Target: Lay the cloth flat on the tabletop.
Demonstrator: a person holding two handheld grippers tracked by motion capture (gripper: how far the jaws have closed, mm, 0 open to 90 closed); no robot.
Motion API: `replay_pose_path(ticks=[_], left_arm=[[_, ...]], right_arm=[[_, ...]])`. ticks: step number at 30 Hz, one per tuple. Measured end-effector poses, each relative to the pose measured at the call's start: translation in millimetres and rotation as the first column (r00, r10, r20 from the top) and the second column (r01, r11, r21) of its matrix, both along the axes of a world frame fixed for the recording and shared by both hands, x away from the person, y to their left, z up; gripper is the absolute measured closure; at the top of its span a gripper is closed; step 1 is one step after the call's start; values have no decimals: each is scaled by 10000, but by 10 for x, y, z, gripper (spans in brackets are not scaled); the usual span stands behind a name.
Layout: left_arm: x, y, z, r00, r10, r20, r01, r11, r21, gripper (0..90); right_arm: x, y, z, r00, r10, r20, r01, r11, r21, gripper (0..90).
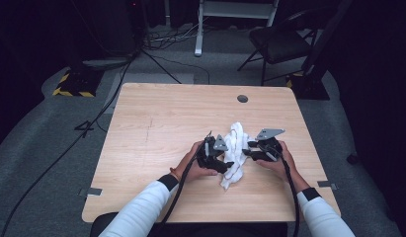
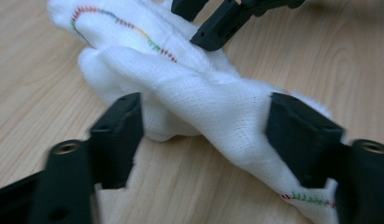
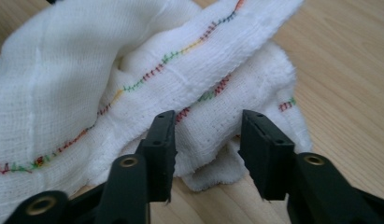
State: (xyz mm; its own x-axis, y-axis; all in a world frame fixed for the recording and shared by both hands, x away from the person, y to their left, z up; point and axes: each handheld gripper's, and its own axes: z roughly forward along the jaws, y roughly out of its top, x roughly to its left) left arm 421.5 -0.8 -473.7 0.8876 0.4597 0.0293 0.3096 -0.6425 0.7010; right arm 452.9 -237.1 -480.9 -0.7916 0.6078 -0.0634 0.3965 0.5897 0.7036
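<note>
A crumpled white cloth [image 1: 235, 143] with multicoloured stitching along its hem lies on the wooden table [image 1: 166, 123], right of centre. My left gripper [image 1: 225, 164] comes at the cloth from its left. In the left gripper view, a thick fold of the cloth [image 2: 199, 93] runs between the wide-apart jaws of the left gripper [image 2: 206, 135], and the pads do not visibly squeeze it. My right gripper [image 1: 247, 151] is at the cloth's right side. Its jaws [image 3: 208, 149] stand open around a hemmed edge of the cloth [image 3: 133, 70]. The right gripper's fingertips [image 2: 217, 25] also show past the cloth.
A round cable hole [image 1: 242, 98] sits near the table's far edge. Grey tape tabs [image 1: 94, 191] mark the near corners. Beyond the table are a folding chair [image 1: 279, 42], a white stand [image 1: 198, 29] and cables [image 1: 92, 123] across the grey floor.
</note>
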Motion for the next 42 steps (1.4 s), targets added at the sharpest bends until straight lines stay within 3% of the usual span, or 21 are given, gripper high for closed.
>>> replay_pose_path(ticks=[1, 2, 5, 10, 16, 23, 27, 28, 29, 31, 33, 36, 39, 40, 42], left_arm=[[0, 0, 0, 10000, 0, 0, 0, 10000, 0, 440], [30, 13, -35, 9999, -109, 60, 107, 9991, 406, 494], [45, 67, -43, 9994, -341, 49, 338, 9976, 607, 651], [34, 231, -10, 9978, -660, 30, 656, 9949, 763, 774], [-58, 458, 1, 9982, -558, -240, 577, 9947, 851, 777], [-292, 718, -41, 9967, -494, -644, 549, 9948, 854, 765], [-342, 761, 1, 9991, -224, -347, 244, 9980, 575, 655], [-341, 733, 65, 9998, -132, -154, 134, 9998, 133, 609], [-338, 691, 99, 10000, 34, 31, -35, 10000, 33, 541], [-325, 576, 163, 9996, -32, 296, 43, 9993, -368, 490], [-304, 417, 209, 9985, -121, 529, 141, 9992, -377, 409], [-226, 166, 219, 9986, -163, 506, 189, 9985, -512, 317], [-134, -56, 165, 9993, -194, 311, 207, 9989, -410, 288], [-134, -56, 165, 9993, -194, 311, 207, 9989, -410, 288], [-42, -222, 84, 10000, 60, 41, -59, 9998, -190, 299]], right_arm=[[0, 0, 0, 10000, 0, 0, 0, 10000, 0, 626], [0, 6, -6, 10000, 80, 38, -80, 9999, -88, 728], [-25, -12, 15, 9997, 230, 110, -228, 9996, -137, 829], [-83, -49, 48, 9988, 436, 239, -435, 9991, -14, 863], [-262, -74, 134, 9951, 886, 433, -887, 9961, 6, 872], [-467, -94, 219, 9930, 1040, 561, -1038, 9946, -67, 875], [-544, -121, 208, 9920, 1100, 612, -1085, 9937, -282, 875], [-571, -137, 207, 9922, 1080, 618, -1066, 9940, -255, 874], [-580, -140, 208, 9923, 1071, 627, -1057, 9941, -240, 873], [-581, -137, 207, 9918, 1032, 758, -1015, 9945, -263, 873], [-553, -133, 191, 9922, 993, 759, -977, 9949, -246, 873], [-517, -142, 161, 9933, 922, 696, -908, 9956, -229, 873], [-514, -164, 167, 9933, 889, 733, -882, 9960, -126, 873], [-514, -164, 167, 9933, 889, 733, -882, 9960, -126, 873], [-505, -167, 156, 9934, 903, 706, -897, 9959, -109, 874]])
